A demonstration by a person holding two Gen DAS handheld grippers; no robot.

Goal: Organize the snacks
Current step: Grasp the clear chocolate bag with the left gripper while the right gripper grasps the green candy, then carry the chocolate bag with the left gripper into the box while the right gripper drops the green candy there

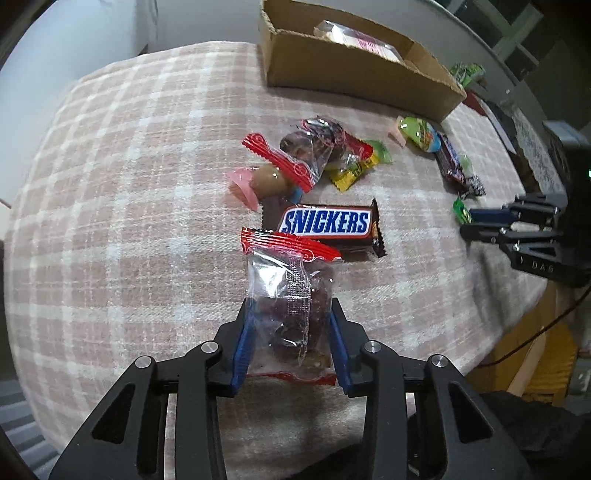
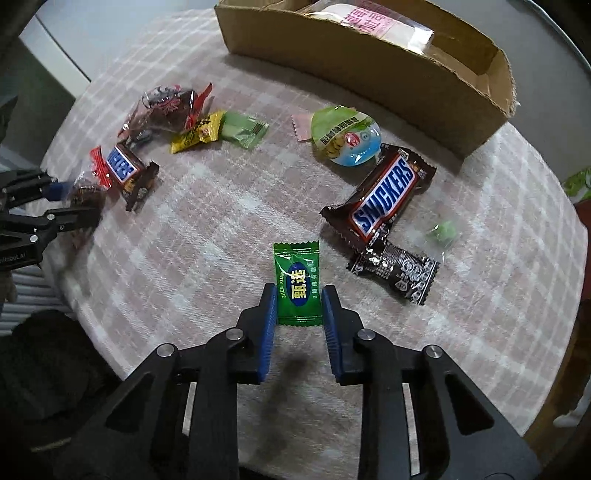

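Observation:
My left gripper (image 1: 290,314) is shut on a clear, red-edged packet of dark snack (image 1: 288,291), held just above the checked cloth; it also shows at the left of the right wrist view (image 2: 79,206). My right gripper (image 2: 299,299) is shut on a green candy packet (image 2: 297,282) and shows at the right of the left wrist view (image 1: 465,221). A cardboard box (image 1: 354,70) stands at the back and holds a clear pink-labelled packet (image 2: 369,22). Snickers bars lie on the cloth, one in the left wrist view (image 1: 325,223) and another in the right wrist view (image 2: 384,194).
Loose snacks lie on the cloth: a second red-edged packet (image 1: 295,155), a yellow candy (image 2: 195,133), a pale green candy (image 2: 243,129), a jelly cup (image 2: 345,136), a black packet (image 2: 399,273), a small green sweet (image 2: 443,230). The table edge curves close in front.

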